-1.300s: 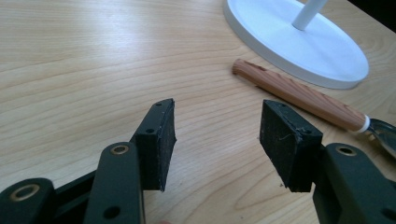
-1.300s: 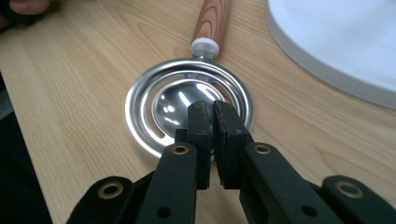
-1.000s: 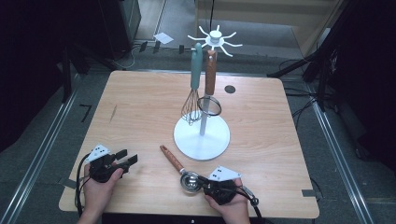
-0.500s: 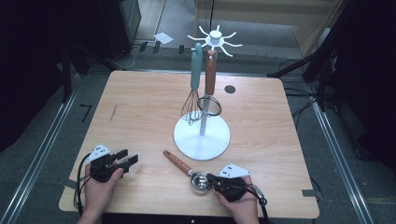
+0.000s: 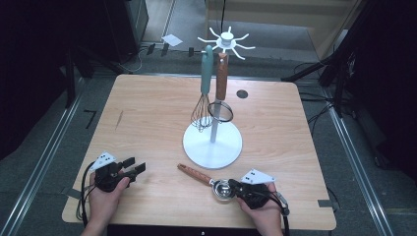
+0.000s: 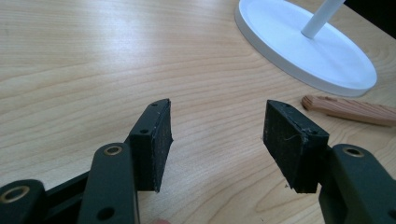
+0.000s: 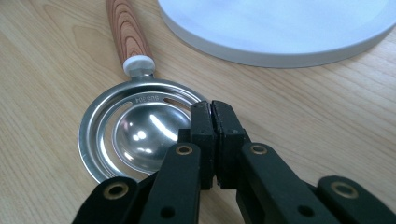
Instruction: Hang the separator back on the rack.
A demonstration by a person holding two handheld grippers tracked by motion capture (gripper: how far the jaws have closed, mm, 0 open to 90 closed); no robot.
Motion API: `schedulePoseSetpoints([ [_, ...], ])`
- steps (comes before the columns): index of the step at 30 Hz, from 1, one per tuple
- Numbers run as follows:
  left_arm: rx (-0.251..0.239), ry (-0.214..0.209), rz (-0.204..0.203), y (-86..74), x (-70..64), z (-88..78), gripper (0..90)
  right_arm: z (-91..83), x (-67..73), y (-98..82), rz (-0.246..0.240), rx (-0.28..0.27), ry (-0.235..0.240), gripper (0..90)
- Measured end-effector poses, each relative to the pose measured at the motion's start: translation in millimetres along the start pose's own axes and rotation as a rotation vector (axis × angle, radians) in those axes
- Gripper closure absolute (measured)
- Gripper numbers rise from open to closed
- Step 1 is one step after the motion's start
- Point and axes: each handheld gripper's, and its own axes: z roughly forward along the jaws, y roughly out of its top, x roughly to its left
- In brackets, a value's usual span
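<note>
Whisk and strainer hang on rack; my right hand-held gripper clamps separator rim flat on bench, unhung. Left hand-held gripper agape, empty.

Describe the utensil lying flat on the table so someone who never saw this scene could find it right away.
Start at the white stand in the middle of the table. Just in front of its base lies the egg separator, its metal bowl at the shut right gripper. Unlike the hanging whisk and strainer, it lies flat.
</note>
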Motion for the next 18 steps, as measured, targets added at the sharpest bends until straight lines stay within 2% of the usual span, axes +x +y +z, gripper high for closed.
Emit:
schedulePoseSetpoints([
  [4,-0.007,-0.002,-0.017,0.0,2.1,-1.1,41.9,-3.0,-7.8,-1.1,0.012,0.002,-0.007,89.4],
  [12,-0.001,0.007,0.000,-0.1,-0.3,1.3,41.9,-9.2,-19.9,-2.7,0.011,0.013,-0.021,86.8],
  [16,-0.006,0.007,-0.006,0.1,0.8,0.5,42.1,-14.2,-26.8,2.0,0.028,0.009,0.022,85.9],
  [18,-0.007,0.007,-0.006,0.1,0.8,0.5,42.1,-17.2,-27.8,5.5,0.031,0.009,0.019,84.4],
])
